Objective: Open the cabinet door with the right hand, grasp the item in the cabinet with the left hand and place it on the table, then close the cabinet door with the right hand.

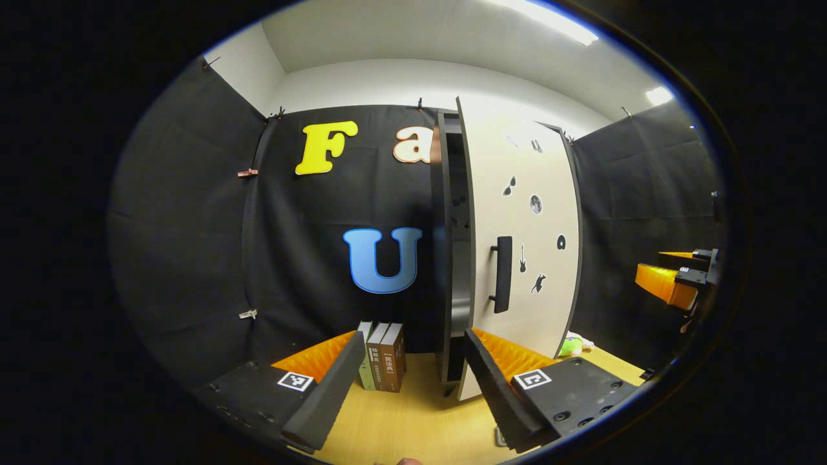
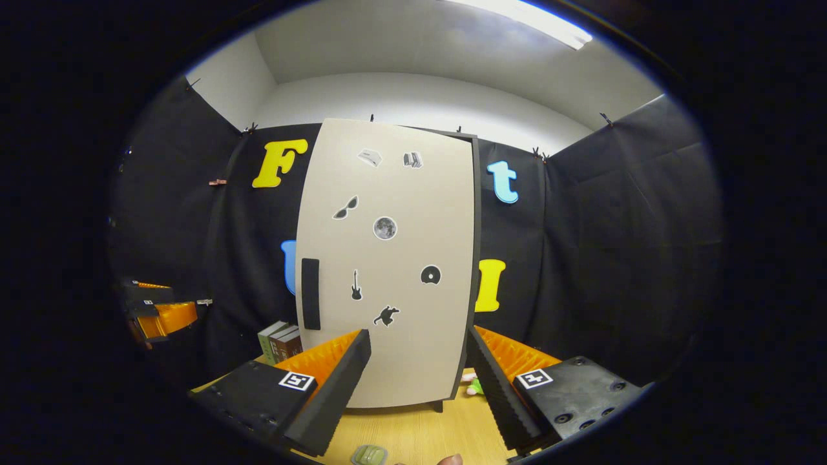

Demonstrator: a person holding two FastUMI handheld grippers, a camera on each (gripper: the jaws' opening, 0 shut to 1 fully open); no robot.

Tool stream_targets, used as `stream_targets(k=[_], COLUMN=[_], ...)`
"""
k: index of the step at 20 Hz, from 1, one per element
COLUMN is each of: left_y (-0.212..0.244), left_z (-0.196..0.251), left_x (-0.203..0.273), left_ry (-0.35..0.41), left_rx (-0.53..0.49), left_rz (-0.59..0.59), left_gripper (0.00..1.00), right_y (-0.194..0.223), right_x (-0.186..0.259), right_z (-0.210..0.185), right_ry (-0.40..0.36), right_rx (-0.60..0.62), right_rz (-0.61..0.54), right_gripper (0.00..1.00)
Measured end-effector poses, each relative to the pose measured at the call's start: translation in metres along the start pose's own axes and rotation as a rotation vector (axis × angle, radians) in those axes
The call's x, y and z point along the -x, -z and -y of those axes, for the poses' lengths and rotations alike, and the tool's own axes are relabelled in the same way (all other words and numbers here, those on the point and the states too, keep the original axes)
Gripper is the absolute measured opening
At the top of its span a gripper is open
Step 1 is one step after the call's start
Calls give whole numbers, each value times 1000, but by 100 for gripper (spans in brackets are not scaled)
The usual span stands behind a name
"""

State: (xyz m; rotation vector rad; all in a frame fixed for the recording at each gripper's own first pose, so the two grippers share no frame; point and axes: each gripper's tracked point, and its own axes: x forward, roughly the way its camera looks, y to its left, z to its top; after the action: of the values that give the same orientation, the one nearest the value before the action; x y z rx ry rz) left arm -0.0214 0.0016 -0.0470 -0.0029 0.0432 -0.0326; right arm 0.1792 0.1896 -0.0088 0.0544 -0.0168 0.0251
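The cabinet's cream door (image 1: 526, 245) with small dark stickers stands ajar, leaving a narrow dark gap (image 1: 455, 258) at its left edge. Its black handle (image 1: 502, 274) sits near that edge. What is inside the cabinet is hidden in the dark. My left gripper (image 1: 413, 394) is open and empty, low over the table and a little short of the gap. In the right gripper view the door (image 2: 387, 258) faces me, its handle (image 2: 311, 294) at the left. My right gripper (image 2: 417, 394) is open and empty, apart from the door. It also appears far right (image 1: 678, 278).
Three books (image 1: 384, 355) stand upright left of the cabinet on the wooden table (image 1: 413, 420). A green soft item (image 1: 572, 345) lies by the cabinet's right foot. A small green object (image 2: 369, 455) lies on the table near the front edge. The left gripper (image 2: 155, 313) hangs at far left.
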Motion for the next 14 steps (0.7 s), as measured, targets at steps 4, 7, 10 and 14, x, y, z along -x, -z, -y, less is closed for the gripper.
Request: stream_targets(k=[4,7,10,14], left_y=[-1,0,-1,0], left_z=[0,2,2,4], left_x=[0,0,-2,-3], left_ry=[0,4,6,8], left_rx=[-4,-6,-4,-7], left_rz=[2,0,-2,-2], left_gripper=[96,96,96,96], right_y=[-4,0,-1,-1], right_x=[0,0,-1,-1], right_z=[-2,-2,-2,2], right_ry=[-4,-5,-2,2], right_rx=[6,16,17,17], right_rz=[11,2,2,1], right_gripper=[97,97,97,97])
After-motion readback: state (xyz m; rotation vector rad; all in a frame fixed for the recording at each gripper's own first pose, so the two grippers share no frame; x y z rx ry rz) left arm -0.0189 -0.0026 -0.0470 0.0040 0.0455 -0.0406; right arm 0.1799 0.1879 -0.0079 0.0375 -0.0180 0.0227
